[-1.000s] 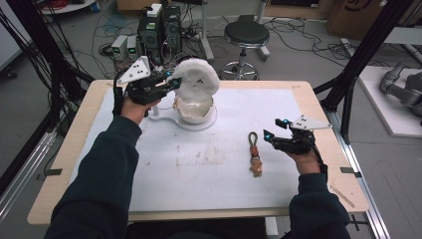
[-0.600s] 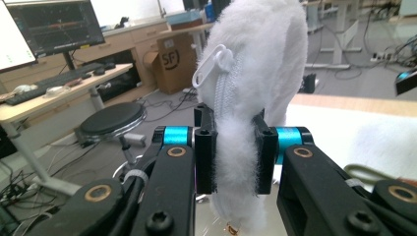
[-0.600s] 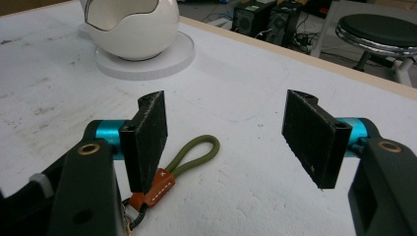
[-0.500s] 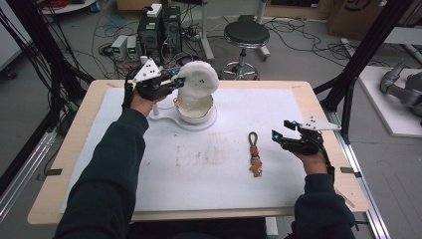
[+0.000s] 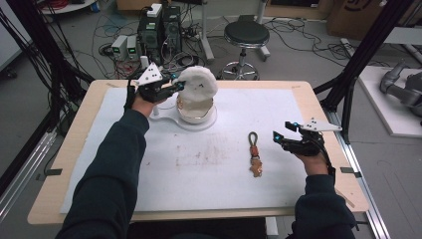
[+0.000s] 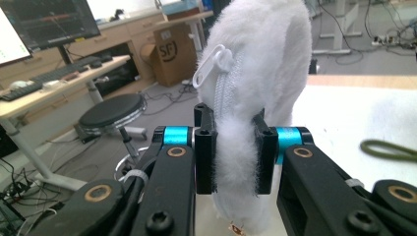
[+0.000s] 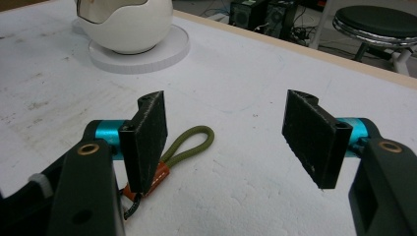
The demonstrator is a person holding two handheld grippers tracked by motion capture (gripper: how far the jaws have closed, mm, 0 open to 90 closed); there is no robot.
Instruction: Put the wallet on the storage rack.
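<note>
Near the person's edge of the table (image 5: 318, 99), which carries a white, slightly stained mat, the right gripper (image 5: 286, 139) hovers with its two black jaws standing wide apart and nothing between them; their pads look rough and flat in the right gripper view; just beside it lies a keychain (image 5: 255, 154) with an olive cord loop (image 7: 189, 142), a brown leather tab and a small brown charm at the end. Farther away stands a round white dish (image 7: 162, 53) that bears a smooth, cream, egg-shaped container (image 7: 125, 24) with a dark rim line; what is inside it I cannot tell. Over this container the left gripper (image 6: 235, 147) is clamped on a white fluffy pouch (image 6: 265, 59), soft and furry, with a white zipper (image 6: 211, 69) along its edge; the pouch is held upright above the container, near the far left side of the table.
</note>
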